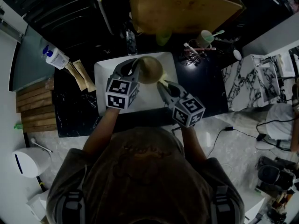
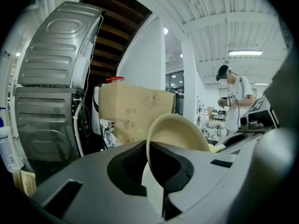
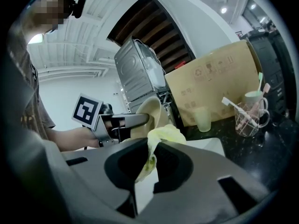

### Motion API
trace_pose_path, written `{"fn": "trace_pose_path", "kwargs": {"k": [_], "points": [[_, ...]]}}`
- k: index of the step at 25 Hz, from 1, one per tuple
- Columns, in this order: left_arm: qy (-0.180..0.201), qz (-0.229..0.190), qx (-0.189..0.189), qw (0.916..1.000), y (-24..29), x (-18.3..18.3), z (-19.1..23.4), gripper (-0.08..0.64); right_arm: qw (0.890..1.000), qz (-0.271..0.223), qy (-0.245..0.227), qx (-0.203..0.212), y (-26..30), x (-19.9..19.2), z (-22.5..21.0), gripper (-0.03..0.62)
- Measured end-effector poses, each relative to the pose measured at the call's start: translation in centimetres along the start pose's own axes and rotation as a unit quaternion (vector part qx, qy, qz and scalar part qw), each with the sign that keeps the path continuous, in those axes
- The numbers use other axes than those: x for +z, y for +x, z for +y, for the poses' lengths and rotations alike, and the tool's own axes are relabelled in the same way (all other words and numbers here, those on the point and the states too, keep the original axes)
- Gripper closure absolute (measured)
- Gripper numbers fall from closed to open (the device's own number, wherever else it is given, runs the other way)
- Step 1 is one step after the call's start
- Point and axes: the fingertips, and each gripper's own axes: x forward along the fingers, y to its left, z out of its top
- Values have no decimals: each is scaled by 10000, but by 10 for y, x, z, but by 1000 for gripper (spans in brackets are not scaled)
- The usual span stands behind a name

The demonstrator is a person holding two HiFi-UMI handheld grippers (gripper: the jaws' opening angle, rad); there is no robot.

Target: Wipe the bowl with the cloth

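Clamping the bowl [image 1: 150, 70] by its rim, left gripper [image 2: 163, 190] — right gripper [image 3: 143, 171] pinches cloth [image 3: 166, 133]

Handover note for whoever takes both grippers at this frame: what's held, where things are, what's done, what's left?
Left gripper: shut on the rim of the bowl, which is tipped on its side over the white board.
Right gripper: shut on the yellow cloth, held close by the bowl; contact unclear.
Done: both things picked up.
Left: wipe the bowl with the cloth; progress cannot be told.
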Motion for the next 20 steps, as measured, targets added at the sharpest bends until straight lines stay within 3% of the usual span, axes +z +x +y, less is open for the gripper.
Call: {"fn": "trace_pose_path", "kwargs": {"k": [9,20], "points": [[-106,-92,-117,9998,2,8,-9,545,9993,207,-138,288,23,-16,29,569],[-243,-231,-411,9986,1,11,-34,545,9991,186,-232,309,40,-16,37,569]]}}
